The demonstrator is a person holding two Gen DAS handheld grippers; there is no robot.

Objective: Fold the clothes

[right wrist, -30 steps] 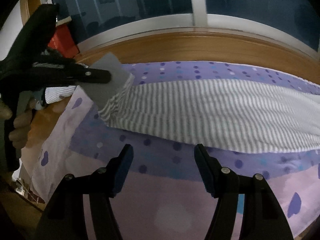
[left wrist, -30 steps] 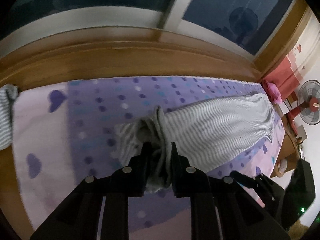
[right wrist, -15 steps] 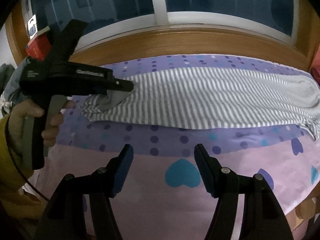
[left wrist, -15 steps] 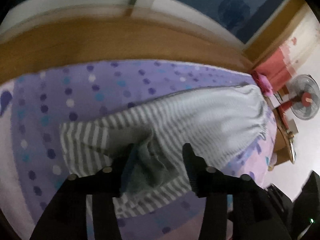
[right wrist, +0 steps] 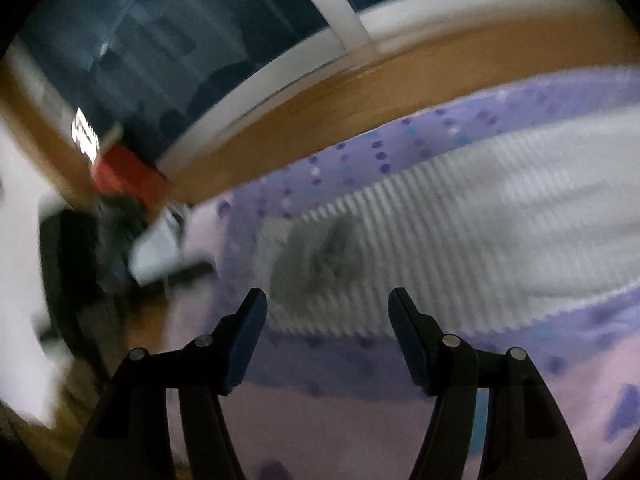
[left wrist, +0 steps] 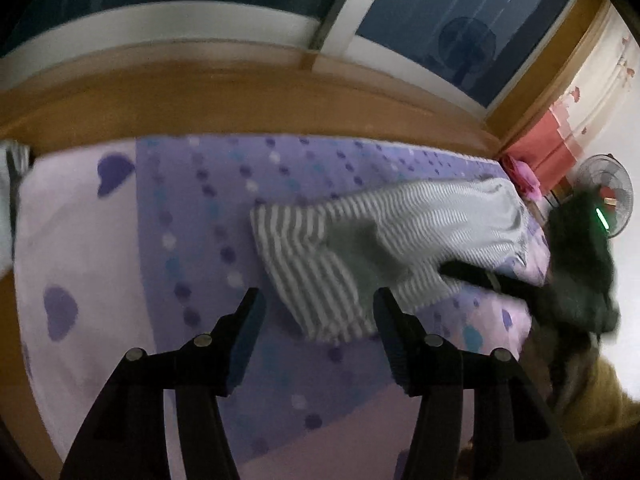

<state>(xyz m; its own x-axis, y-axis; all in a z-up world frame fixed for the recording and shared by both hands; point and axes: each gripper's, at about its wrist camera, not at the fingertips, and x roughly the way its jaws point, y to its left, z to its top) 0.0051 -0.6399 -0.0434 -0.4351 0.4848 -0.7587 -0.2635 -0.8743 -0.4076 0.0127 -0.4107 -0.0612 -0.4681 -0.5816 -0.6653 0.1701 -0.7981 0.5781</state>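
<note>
A grey-and-white striped garment (left wrist: 400, 240) lies stretched along the purple dotted bedsheet (left wrist: 192, 248), with a plain grey patch near its left end. My left gripper (left wrist: 318, 312) is open and empty, just short of the garment's near left corner. The right gripper shows in the left wrist view (left wrist: 500, 280) at the garment's near edge on the right. In the blurred right wrist view, my right gripper (right wrist: 326, 312) is open and empty, just in front of the garment (right wrist: 440, 240) near its grey patch.
A wooden bed frame (left wrist: 240, 96) and a dark window (left wrist: 460, 20) run behind the bed. A standing fan (left wrist: 608, 196) and pink cloth (left wrist: 524, 174) are at the far right. Another striped cloth (left wrist: 12, 168) lies at the left edge.
My left gripper let go of the garment's end, opened wide and drew back. The garment end now lies flat on the sheet. My right gripper moved left and closer to the garment.
</note>
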